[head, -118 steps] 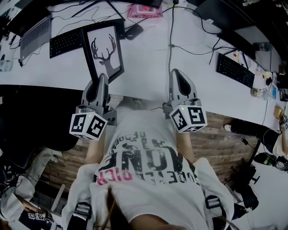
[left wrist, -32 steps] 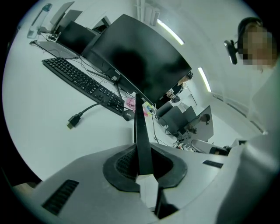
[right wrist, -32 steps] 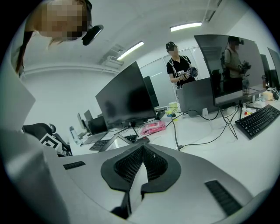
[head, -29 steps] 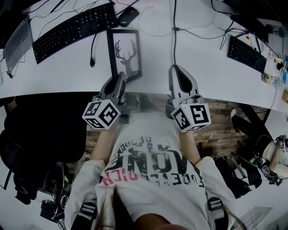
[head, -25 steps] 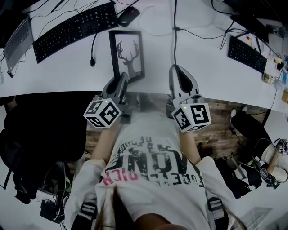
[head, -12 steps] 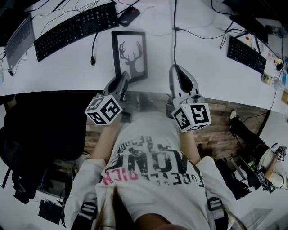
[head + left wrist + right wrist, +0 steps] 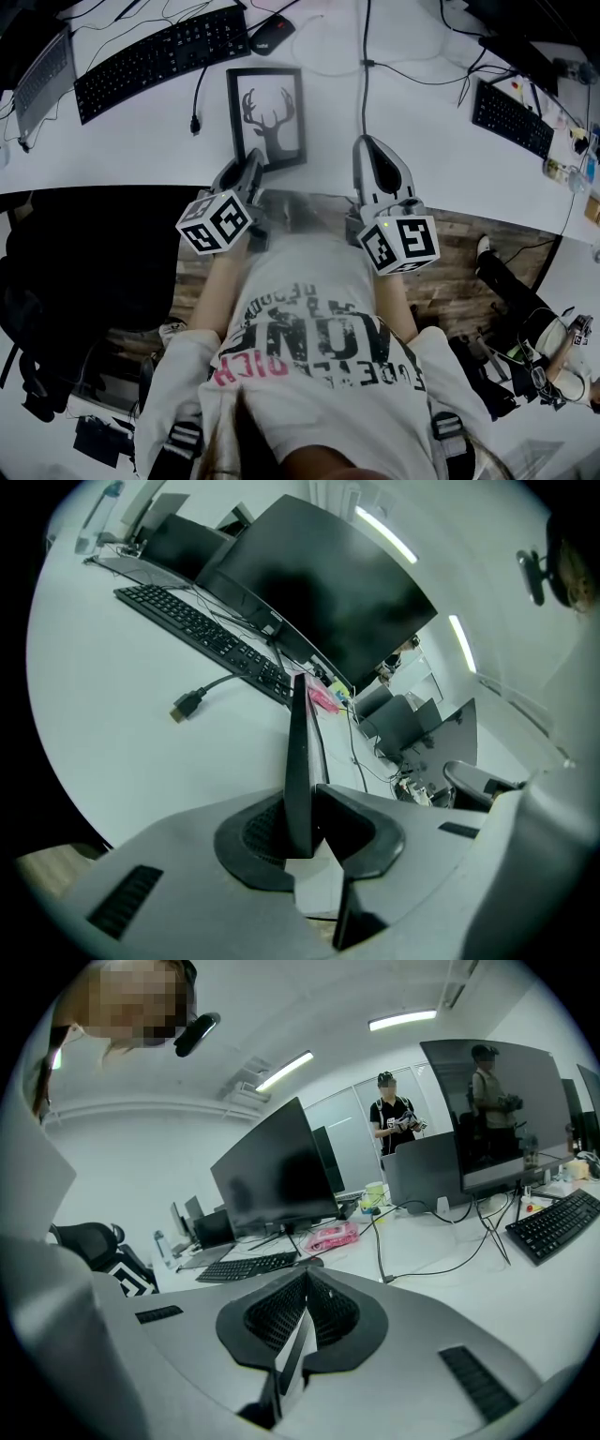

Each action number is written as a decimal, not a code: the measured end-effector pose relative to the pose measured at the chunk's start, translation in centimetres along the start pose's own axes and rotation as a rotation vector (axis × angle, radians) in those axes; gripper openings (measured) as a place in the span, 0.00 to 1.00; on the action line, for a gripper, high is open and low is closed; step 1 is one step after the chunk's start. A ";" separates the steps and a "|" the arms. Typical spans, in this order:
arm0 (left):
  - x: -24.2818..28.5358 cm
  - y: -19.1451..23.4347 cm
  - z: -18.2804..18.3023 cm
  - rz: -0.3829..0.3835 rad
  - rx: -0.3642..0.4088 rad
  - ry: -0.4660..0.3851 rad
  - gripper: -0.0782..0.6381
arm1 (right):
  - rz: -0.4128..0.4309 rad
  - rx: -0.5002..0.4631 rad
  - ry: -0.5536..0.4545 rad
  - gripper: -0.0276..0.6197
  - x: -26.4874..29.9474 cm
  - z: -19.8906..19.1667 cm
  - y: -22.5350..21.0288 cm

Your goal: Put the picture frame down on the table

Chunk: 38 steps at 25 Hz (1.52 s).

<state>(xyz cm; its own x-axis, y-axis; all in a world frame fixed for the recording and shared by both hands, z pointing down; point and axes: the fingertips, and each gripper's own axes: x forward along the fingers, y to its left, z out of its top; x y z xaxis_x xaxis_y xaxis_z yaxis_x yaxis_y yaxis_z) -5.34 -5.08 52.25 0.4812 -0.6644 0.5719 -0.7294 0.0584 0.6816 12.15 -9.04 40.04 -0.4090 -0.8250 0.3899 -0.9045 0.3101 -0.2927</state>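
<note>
Head view: picture frame [image 7: 267, 117] flat on table [image 7: 141, 141] at 12 o'clock; left gripper [image 7: 254, 159] jaws just opening around its edge; right gripper [image 7: 368, 143] closed, empty

Ok, picture frame [image 7: 267, 117]: blk border, blk stag silhouette on white. White table [image 7: 141, 141], blk keyboard [image 7: 159, 56]. Brown wood-plank floor [image 7: 478, 253]. White shirt [image 7: 309, 281] w/ blk+pink lettering. Pink box [image 7: 330, 1237] by blk monitor [image 7: 272, 1171].

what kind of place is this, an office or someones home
Most likely a shared office or lab. A long white table carries several keyboards and trailing cables, large dark monitors stand along it, and a person stands in the background near more desks.
</note>
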 end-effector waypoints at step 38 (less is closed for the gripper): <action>1.1 4.5 -0.5 0.184 0.246 0.064 0.37 | 0.039 -0.027 -0.025 0.04 0.3 1.5 0.5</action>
<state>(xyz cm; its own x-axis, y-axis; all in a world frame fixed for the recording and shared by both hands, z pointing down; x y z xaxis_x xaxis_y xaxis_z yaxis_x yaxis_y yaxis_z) -7.85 -5.17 56.13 0.3538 -0.6106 0.7085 -0.8993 -0.0140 0.4370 11.71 -9.84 38.71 -0.4414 -0.8234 0.3566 -0.8909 0.3547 -0.2836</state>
